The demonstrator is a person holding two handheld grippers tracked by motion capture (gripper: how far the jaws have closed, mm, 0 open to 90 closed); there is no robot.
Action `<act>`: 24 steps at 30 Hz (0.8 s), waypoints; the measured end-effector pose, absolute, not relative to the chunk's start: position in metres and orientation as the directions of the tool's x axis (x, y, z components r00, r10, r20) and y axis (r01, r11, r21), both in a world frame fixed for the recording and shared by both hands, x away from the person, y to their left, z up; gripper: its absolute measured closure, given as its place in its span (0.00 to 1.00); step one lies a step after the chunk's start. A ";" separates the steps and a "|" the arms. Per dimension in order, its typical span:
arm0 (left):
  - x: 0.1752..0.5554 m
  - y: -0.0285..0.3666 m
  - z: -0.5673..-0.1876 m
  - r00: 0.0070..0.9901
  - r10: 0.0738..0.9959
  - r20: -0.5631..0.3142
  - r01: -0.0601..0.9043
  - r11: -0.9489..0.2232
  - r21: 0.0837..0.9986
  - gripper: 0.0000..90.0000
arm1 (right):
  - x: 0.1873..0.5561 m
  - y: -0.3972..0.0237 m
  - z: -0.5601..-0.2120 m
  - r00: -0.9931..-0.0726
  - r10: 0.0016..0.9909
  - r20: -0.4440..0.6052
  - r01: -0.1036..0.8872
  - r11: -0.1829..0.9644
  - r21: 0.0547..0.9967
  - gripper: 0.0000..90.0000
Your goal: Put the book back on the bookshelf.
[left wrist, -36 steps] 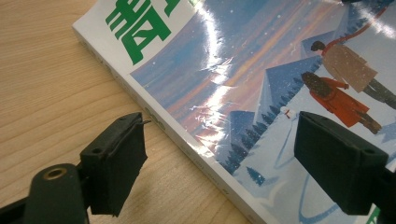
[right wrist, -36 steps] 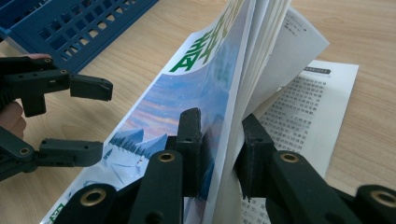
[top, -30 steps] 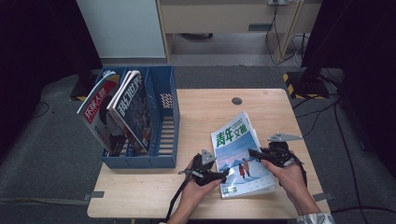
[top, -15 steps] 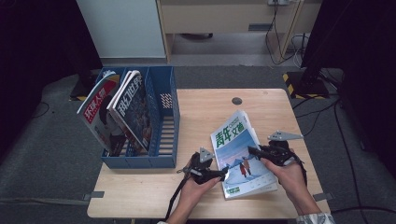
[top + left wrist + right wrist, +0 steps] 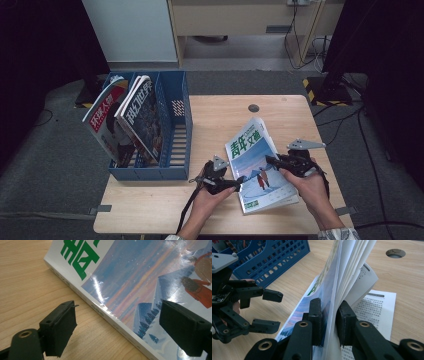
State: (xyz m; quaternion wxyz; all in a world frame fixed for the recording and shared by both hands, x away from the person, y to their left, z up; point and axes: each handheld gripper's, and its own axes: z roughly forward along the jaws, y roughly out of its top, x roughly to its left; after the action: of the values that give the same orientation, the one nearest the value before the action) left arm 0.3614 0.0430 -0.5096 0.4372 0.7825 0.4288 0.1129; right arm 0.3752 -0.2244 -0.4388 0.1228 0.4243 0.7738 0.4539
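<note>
On the pale wooden tabletop (image 5: 150, 215), a blue file rack (image 5: 172, 150) stands at the left with two magazines already upright in it, likely the destination. Right of it, well apart, lies the magazine (image 5: 260, 165) with green title lettering, its right edge lifted off the wood. That lift comes from the right gripper (image 5: 272, 161): its jaws are nearly closed, pinching cover and pages, probably to tip it up. The left gripper (image 5: 239, 181) waits at the spine, jaws spread wide, one over wood, one over the cover, gripping nothing.
</note>
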 end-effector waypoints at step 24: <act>0.368 0.045 -0.508 0.600 0.779 -0.185 0.571 -0.254 0.781 0.15 | 0.382 -0.245 -0.465 -0.534 0.809 0.246 0.644 0.202 0.738 0.84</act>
State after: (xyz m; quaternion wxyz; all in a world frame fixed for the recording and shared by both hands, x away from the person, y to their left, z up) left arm 0.3677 0.0449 -0.5080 0.4327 0.7826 0.4311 0.1201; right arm 0.3824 -0.2450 -0.4651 0.0979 0.4725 0.7689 0.4195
